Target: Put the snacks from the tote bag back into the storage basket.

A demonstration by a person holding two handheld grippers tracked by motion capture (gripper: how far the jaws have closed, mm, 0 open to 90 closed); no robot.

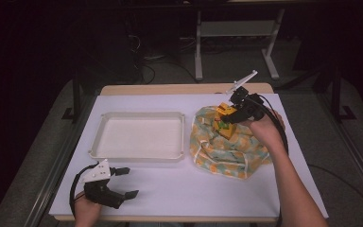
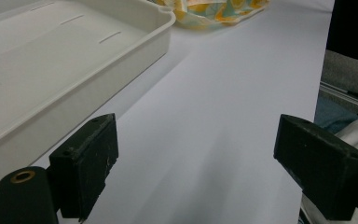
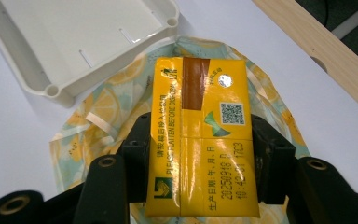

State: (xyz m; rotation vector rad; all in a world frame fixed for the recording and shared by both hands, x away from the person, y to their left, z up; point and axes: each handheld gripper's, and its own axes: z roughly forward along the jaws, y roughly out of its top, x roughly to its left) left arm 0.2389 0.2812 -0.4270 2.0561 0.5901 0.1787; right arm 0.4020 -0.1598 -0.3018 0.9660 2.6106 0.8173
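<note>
A yellow drink carton [image 3: 200, 135] with printed text and a QR code sits clamped between the jaws of my right gripper [image 3: 200, 161], held above a lemon-patterned cloth bag [image 3: 98, 116]. From above, that right gripper [image 1: 234, 115] holds the carton [image 1: 225, 118] over the bag [image 1: 227, 149] at the table's right. My left gripper [image 1: 126, 182] rests near the front left edge, its jaws wide apart with nothing between them. In its own view the left gripper [image 2: 196, 163] points over bare white table towards the tray.
A shallow white tray [image 1: 141, 152] lies left of the bag; its corner [image 2: 165, 28] and the tray's rim [image 3: 56, 88] appear in the gripper views. A wooden table edge [image 3: 317, 44] runs along the far side. White desk legs [image 1: 198, 47] stand beyond.
</note>
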